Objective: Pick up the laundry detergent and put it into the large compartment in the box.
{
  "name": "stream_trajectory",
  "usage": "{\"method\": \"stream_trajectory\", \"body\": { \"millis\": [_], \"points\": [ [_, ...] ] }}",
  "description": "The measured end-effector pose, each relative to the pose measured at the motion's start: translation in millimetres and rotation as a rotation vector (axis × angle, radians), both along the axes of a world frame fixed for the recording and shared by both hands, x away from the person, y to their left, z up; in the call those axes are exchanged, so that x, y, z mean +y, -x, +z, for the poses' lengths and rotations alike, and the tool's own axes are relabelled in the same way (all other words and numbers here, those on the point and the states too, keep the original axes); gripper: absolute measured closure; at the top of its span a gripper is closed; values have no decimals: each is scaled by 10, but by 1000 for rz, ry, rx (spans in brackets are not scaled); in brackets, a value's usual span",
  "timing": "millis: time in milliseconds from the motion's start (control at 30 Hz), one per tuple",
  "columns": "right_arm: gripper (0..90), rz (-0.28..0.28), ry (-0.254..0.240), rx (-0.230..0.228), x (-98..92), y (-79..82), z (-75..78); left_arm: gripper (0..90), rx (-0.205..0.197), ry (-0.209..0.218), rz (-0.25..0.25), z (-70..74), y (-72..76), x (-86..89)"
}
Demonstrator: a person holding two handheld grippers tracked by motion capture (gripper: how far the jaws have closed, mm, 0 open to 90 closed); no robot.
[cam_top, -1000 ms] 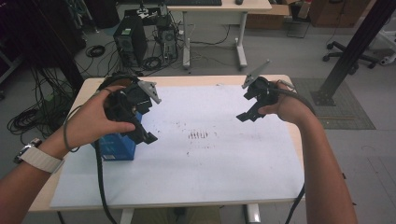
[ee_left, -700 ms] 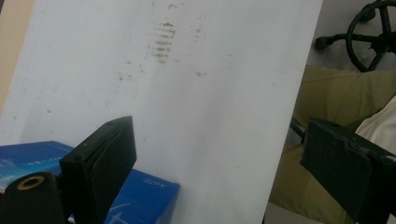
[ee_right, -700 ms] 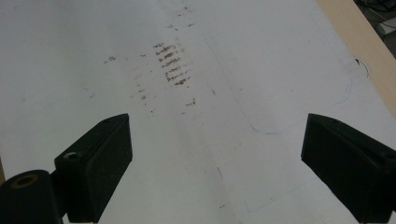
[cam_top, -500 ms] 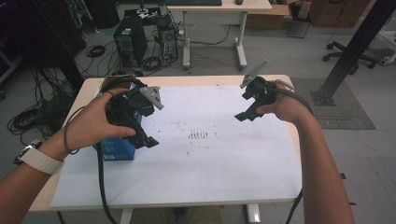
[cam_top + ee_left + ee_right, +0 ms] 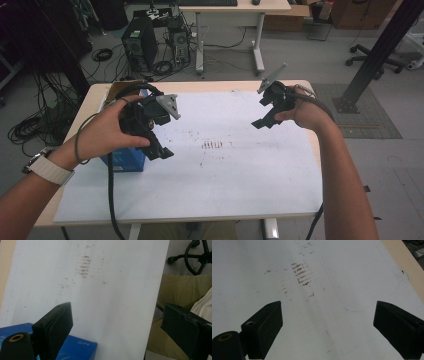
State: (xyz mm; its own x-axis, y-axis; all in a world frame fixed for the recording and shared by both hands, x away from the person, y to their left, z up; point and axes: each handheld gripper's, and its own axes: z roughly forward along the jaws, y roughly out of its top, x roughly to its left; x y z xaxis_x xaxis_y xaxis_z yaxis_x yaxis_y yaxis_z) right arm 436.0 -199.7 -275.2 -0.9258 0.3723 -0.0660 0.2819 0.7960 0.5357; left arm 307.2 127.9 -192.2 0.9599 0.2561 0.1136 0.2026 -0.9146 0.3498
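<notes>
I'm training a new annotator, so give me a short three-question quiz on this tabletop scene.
1. True or false: the left gripper is shut on the blue box.
2. Which gripper is nearer the box? A) left B) right
3. Fill in: brown smudges mark the white ____ on the table.

Key: 1 false, both grippers stand open and empty; 2 A; 3 sheet.

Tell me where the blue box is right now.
In the high view the blue box sits at the table's left side, on the white sheet, just under the left gripper.
</notes>
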Motion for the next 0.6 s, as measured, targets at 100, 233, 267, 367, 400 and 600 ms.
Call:
{"method": "stream_trajectory", "body": {
  "millis": [100, 233, 267, 367, 400, 600],
  "points": [
    [90, 1, -2, 1, 9, 0, -2, 106, -2, -4, -1, 0, -4, -3],
    [90, 1, 1, 1, 12, 7, -4, 106, -2, -2, 6, -3, -6, 10],
    [90, 1, -2, 2, 12, 8, -7, 106, -2, -1, 8, -2, -7, 15],
    [89, 3, 2, 2, 16, 12, -11, 106, -1, 0, 12, 4, -13, 27],
    [89, 3, 0, 2, 17, 13, -12, 106, -2, 1, 12, 5, -13, 29],
    [88, -1, -3, -1, 6, 19, -5, 106, -2, 4, 17, 6, -23, 38]
  ]
}}
